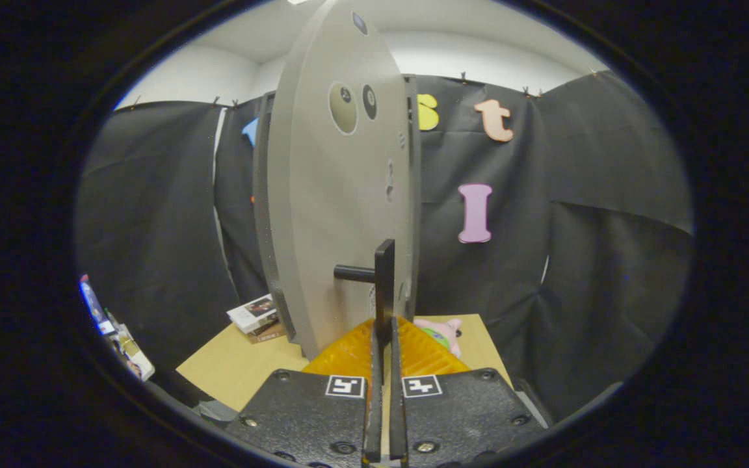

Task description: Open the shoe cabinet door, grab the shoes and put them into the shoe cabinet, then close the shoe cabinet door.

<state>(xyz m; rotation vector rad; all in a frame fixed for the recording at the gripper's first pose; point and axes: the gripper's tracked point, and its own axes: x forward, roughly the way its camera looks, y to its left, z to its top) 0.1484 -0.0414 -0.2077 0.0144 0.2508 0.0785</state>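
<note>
The grey shoe cabinet door (335,208) stands upright just ahead of me, swung so that I look along its broad face. A black handle (384,279) sticks out near its lower edge: a short peg from the panel carrying a thin upright bar. My gripper (382,333) is shut on the lower end of that bar, with one finger pressed on each side of it. The dark cabinet frame (261,195) shows as a strip behind the door's left side.
The cabinet stands on a light wooden table (238,370). A small stack of books (256,316) lies left of the door's foot. A pink plush toy (445,330) lies to the right, beyond my fingers. Black cloth hangs all around.
</note>
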